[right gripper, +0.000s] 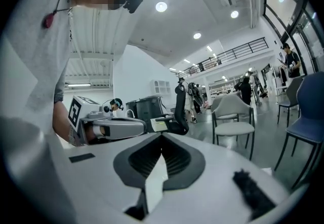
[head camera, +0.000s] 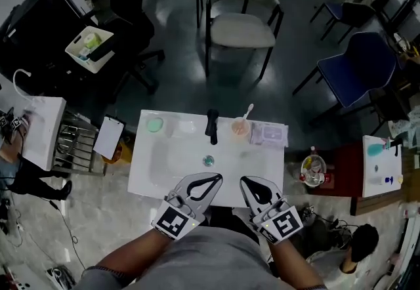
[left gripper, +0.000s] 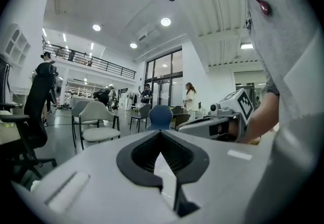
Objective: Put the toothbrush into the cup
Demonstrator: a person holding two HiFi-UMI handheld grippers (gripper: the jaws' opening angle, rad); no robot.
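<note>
Toothbrush (head camera: 248, 111) stands in the cup (head camera: 240, 128) at the far side of the sink (head camera: 170, 165), just right of the tap (head camera: 211, 126) — its long axis leans toward 1 o'clock. Both grippers hang at the near edge, well apart from it. From the left gripper (head camera: 215, 179) the cup lies at 1 o'clock, and from the right gripper (head camera: 245, 181) at about 12 (the nearer one). Each pair of jaws is pressed together on nothing. The brush looks already placed — I judge no further reach is needed.
</note>
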